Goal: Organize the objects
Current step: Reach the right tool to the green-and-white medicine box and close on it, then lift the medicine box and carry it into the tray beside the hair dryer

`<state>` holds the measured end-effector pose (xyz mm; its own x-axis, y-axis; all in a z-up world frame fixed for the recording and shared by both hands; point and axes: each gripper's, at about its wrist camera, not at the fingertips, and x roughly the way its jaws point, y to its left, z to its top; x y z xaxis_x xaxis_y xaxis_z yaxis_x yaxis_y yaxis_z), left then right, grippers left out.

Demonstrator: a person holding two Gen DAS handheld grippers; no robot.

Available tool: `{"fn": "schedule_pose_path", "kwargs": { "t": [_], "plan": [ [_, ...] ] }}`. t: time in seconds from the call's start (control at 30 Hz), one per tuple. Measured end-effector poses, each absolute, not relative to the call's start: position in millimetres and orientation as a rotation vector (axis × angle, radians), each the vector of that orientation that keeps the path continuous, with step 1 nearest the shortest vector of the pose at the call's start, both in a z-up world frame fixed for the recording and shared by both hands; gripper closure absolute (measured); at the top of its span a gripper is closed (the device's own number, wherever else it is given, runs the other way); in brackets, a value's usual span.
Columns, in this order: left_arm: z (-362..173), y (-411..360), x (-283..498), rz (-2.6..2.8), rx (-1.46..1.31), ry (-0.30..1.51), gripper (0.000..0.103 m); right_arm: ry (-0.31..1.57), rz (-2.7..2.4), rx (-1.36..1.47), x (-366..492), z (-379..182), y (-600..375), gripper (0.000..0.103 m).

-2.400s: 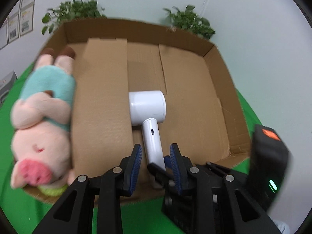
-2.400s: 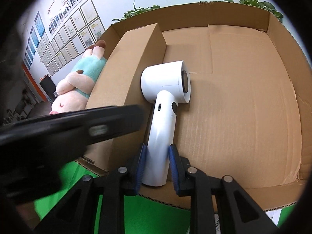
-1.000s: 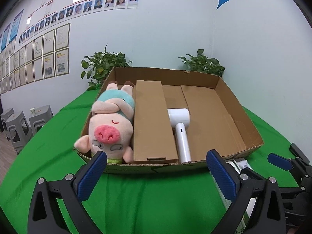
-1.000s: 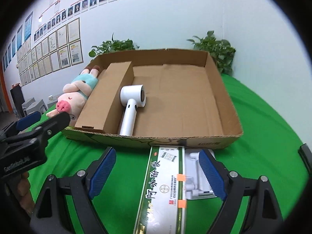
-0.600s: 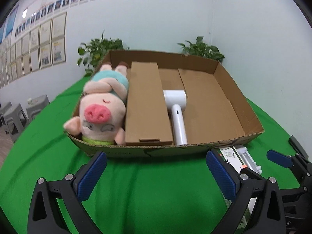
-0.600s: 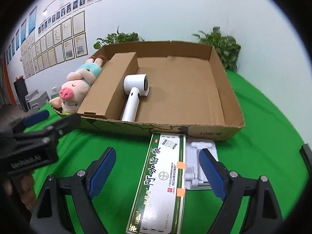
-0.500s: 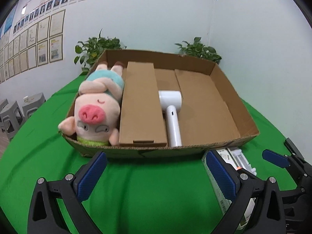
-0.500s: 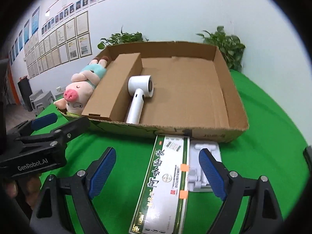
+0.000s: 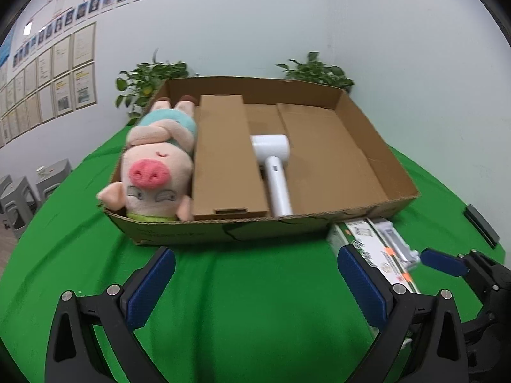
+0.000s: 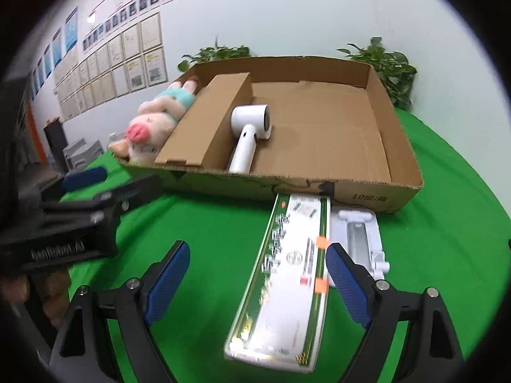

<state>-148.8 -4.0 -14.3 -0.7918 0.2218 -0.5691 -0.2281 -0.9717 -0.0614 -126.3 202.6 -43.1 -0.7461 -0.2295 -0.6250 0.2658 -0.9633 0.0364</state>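
A shallow cardboard box (image 9: 367,214) (image 10: 402,191) lies on the green table. In it lie a pink plush pig (image 9: 156,162) (image 10: 150,121), a long brown carton (image 9: 226,156) (image 10: 207,127) and a white hair dryer (image 9: 274,166) (image 10: 249,134). In front of the box lie a long green-and-white package (image 10: 287,271) (image 9: 367,249) and a white plastic part (image 10: 361,239) (image 9: 396,242). My left gripper (image 9: 255,281) is open and empty above the green cloth. My right gripper (image 10: 255,274) is open and empty, with the long package lying between and beyond its fingers.
Two potted plants (image 9: 147,79) (image 9: 316,70) stand behind the box against the wall. Grey stools (image 9: 19,191) stand off the table at the left. The green tablecloth (image 9: 239,303) extends in front of the box. A dark flat object (image 9: 482,223) lies at the table's right edge.
The right gripper let go of the hair dryer, which now lies in the box. Both grippers opened wide and drew back over the green cloth in front of the box.
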Motion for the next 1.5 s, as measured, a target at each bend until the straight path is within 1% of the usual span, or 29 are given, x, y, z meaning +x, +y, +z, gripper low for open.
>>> {"fn": "schedule_pose_path", "kwargs": {
  "t": [0.07, 0.2, 0.3, 0.4, 0.43, 0.57, 0.7, 0.77, 0.87, 1.0, 1.1, 1.17, 1.23, 1.27, 1.37, 1.5],
  "plan": [
    [-21.0, -0.6, -149.1, 2.698, -0.919, -0.027, 0.0, 0.077, -2.69, 1.024, -121.5, -53.5, 209.2, 0.016],
    [-41.9, 7.1, -157.6, 2.475, -1.061, -0.197, 0.001, 0.062, -2.661, 1.13, -114.5, -71.2, 216.6, 0.016],
    [-53.8, 15.8, -161.5, 2.385, -1.108, -0.238, 0.001, 0.049, -2.645, 1.139, -112.4, -75.9, 215.8, 0.016],
    [-59.9, 25.9, -163.1, 2.336, -1.131, -0.237, 0.002, 0.099, -2.634, 1.141, -112.5, -75.9, 207.9, 0.026],
    [-59.5, 27.1, -163.0, 2.325, -1.129, -0.239, 0.002, 0.109, -2.636, 1.144, -113.0, -75.5, 206.5, 0.033],
    [-60.0, 25.3, -162.6, 2.288, -1.132, -0.285, 0.002, 0.124, -2.64, 1.144, -112.9, -75.8, 204.8, 0.034],
    [-72.4, 24.9, -163.2, 2.221, -1.204, -0.341, 0.004, 0.081, -2.597, 1.148, -106.8, -76.2, 202.7, 0.035],
    [-81.2, 26.0, -163.8, 2.136, -1.228, -0.401, 0.004, 0.037, -2.546, 1.147, -102.4, -75.7, 201.5, 0.035],
    [-85.2, 24.7, -163.2, 2.097, -1.231, -0.437, 0.004, -0.047, -2.476, 1.171, -101.7, -75.8, 202.8, 0.036],
    [-87.9, 23.5, -168.6, 2.033, -1.262, -0.513, 0.013, -0.192, -2.362, 1.176, -104.4, -77.6, 205.7, 0.036],
    [-87.7, 27.0, -166.7, 2.041, -1.26, -0.496, 0.019, -0.262, -2.311, 1.169, -103.2, -79.4, 204.6, 0.036],
    [-88.3, 27.2, -165.1, 2.064, -1.261, -0.494, 0.025, -0.254, -2.321, 1.162, -101.6, -79.2, 202.7, 0.036],
    [-88.8, 28.5, -164.6, 2.084, -1.275, -0.468, 0.042, -0.239, -2.333, 1.151, -99.1, -78.6, 200.7, 0.036],
    [-88.6, 29.2, -164.1, 2.097, -1.275, -0.451, 0.045, -0.23, -2.336, 1.147, -98.1, -78.8, 199.8, 0.036],
    [-86.8, 30.6, -164.2, 2.11, -1.28, -0.439, 0.046, -0.185, -2.345, 1.152, -99.1, -75.2, 196.5, 0.037],
    [-73.5, 28.4, -156.9, 2.111, -1.227, -0.4, 0.054, -0.136, -2.357, 1.13, -99.5, -70.1, 195.1, 0.038]
  ]
}}
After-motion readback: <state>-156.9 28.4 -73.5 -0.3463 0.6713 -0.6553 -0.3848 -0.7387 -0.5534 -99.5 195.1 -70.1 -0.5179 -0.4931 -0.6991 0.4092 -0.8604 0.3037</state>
